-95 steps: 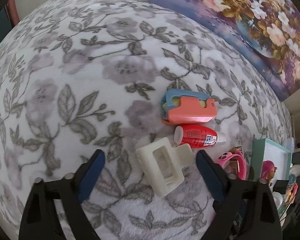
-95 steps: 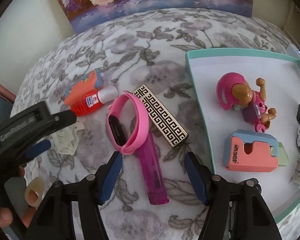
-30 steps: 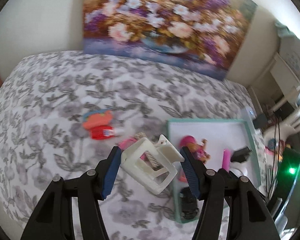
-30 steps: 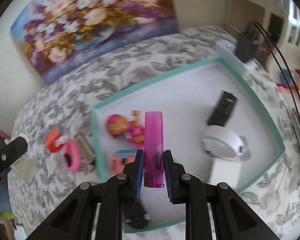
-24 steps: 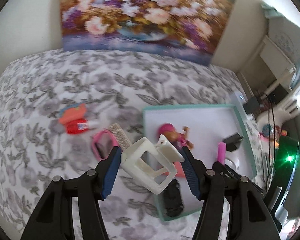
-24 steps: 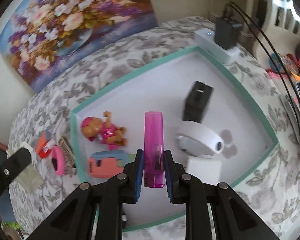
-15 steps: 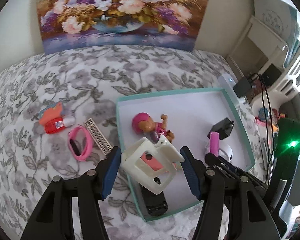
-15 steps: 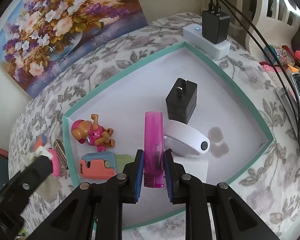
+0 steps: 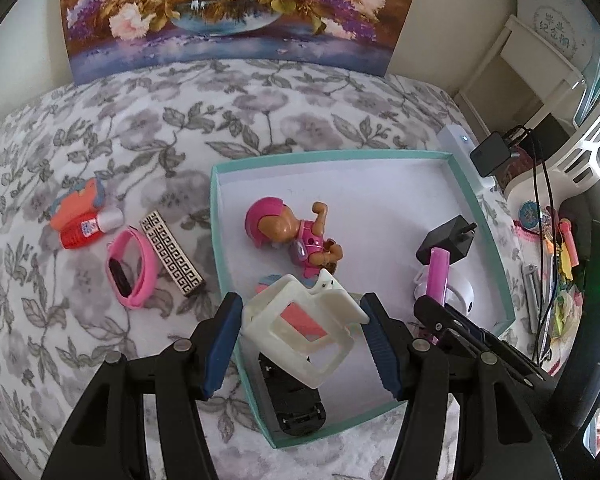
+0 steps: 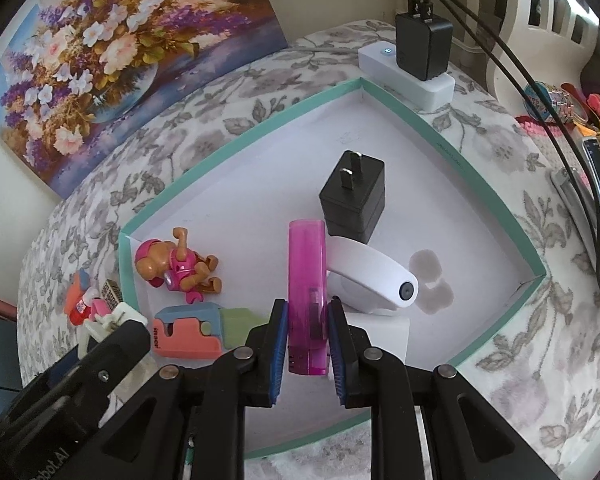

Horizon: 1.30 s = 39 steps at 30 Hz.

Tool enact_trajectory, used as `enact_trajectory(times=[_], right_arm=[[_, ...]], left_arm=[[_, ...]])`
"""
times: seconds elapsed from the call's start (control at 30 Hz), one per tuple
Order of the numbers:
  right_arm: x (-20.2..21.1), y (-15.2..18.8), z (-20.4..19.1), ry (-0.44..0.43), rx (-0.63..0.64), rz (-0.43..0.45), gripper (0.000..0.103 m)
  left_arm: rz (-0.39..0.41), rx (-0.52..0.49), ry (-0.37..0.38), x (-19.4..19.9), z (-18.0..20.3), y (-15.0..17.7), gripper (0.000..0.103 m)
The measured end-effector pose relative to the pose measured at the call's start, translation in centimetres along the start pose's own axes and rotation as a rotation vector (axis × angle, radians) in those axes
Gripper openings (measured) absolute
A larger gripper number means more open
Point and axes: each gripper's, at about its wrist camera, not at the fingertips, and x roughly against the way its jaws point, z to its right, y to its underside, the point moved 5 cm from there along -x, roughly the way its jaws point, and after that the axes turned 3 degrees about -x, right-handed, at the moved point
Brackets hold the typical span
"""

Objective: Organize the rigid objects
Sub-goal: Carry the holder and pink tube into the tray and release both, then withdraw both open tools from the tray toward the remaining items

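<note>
Item one: magenta lighter, clamped lengthwise between the blue pads of the right gripper, pointing forward, held above the teal-rimmed tray. It sits over the white curved gadget and the black plug adapter, so a drop here would likely land on them; a bare patch of floor lies further in.

Item two: cream plastic frame clip, pinched across its width by the left gripper, tilted, hanging over the tray's near-left corner. Directly under it lie a coral-and-blue block and a black device, so room there looks tight.

Already in the tray: pink pup figurine.

Outside it, on the floral bedspread, to the left: pink wristband, black-and-gold patterned bar, red glue bottle, and a second coral block just behind the bottle. These appear to be what is left to gather.

Beyond the tray's far corner: white power strip with a charger plugged in.
</note>
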Motion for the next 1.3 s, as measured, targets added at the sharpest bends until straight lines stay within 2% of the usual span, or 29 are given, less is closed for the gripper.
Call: enact_trajectory(times=[0.23,0.6,0.7,0.93,0.97,1.0,1.07,1.13,1.23,1.3], right_arm=[[-0.2,0.1,0.3,0.004,-0.007,-0.006,0.022],[0.0,0.0,-0.4,0.016,0.011,-0.010,0.024],[0.4,0.0,-0.8,0.015,0.025,0.001,0.025],[0.8,0.3,-2.0,0.037,0.072,0.016,0.025],[0.8,0.4,-2.2,0.041,0.081,0.019,0.025],[0.9,0.4,-2.5,0.047,0.093,0.024,0.027],[1.0,0.5,-3.1,0.062,0.115,0.036,0.036],[1.1,0.6,-3.7,0.075,0.141,0.051,0.049],[1.3,1.0,-4.9,0.081,0.173,0.067,0.055],[1.4,1.3,-5.8,0.084,0.201,0.079,0.062]], left_arm=[[-0.036,0.011,0.017,-0.9,-0.1,0.3,0.063],[-0.040,0.040,0.019,-0.5,-0.8,0.0,0.067],[-0.027,0.053,0.005,0.0,-1.5,-0.2,0.068],[-0.008,0.120,-0.088,1.0,-5.0,-0.5,0.068],[-0.009,0.130,-0.100,1.0,-5.5,-0.5,0.071],[-0.012,0.141,-0.117,1.0,-6.1,-0.5,0.078],[-0.016,0.170,-0.153,1.0,-7.5,-0.4,0.085],[-0.020,0.197,-0.175,1.1,-8.7,-0.3,0.085],[-0.024,0.237,-0.213,1.3,-10.5,-0.1,0.087],[-0.026,0.258,-0.242,1.4,-11.6,0.0,0.094]])
